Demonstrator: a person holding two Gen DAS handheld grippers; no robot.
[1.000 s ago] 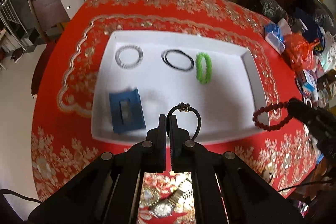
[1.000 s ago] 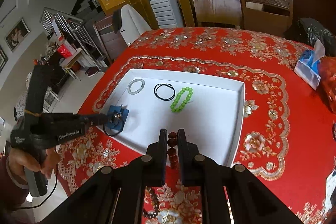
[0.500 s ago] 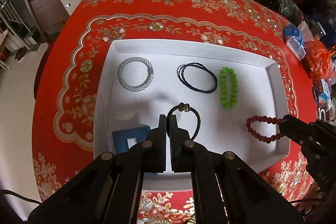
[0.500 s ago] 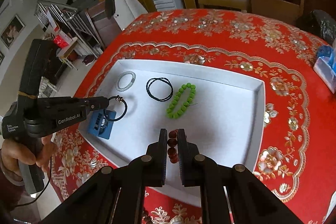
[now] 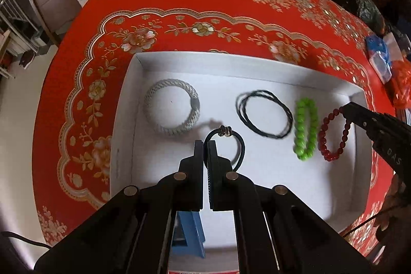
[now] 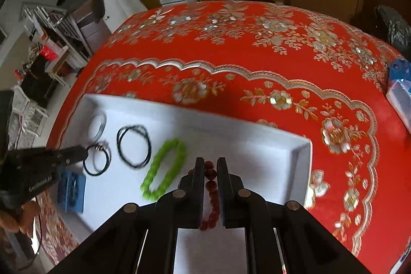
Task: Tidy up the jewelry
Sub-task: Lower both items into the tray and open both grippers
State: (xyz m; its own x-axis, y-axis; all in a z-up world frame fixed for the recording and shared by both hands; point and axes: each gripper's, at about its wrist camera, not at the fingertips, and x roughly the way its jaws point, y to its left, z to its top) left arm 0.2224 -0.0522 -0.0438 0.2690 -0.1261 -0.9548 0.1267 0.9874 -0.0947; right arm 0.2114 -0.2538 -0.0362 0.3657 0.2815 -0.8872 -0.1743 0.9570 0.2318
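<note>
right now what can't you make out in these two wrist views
- Blue card, left wrist view: mostly hidden behind the left gripper; what it holds is unreadable.
- Red bead bracelet, right wrist view: only a strip shows between the right gripper fingers.
- Grey woven bracelet, right wrist view: motion-blurred.
- Whether either held bracelet touches the white tray: unclear.

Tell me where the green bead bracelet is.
In the left wrist view, the green bead bracelet lies in the white tray, between the black cord loop and red bead bracelet.

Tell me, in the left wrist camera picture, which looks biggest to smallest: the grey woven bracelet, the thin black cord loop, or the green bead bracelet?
1. Thin black cord loop, widest across.
2. Grey woven bracelet, nearly as wide but rounder; close call.
3. Green bead bracelet, narrowest. The fisheye bends shapes near the edges, so this order is only as pictured.
</note>
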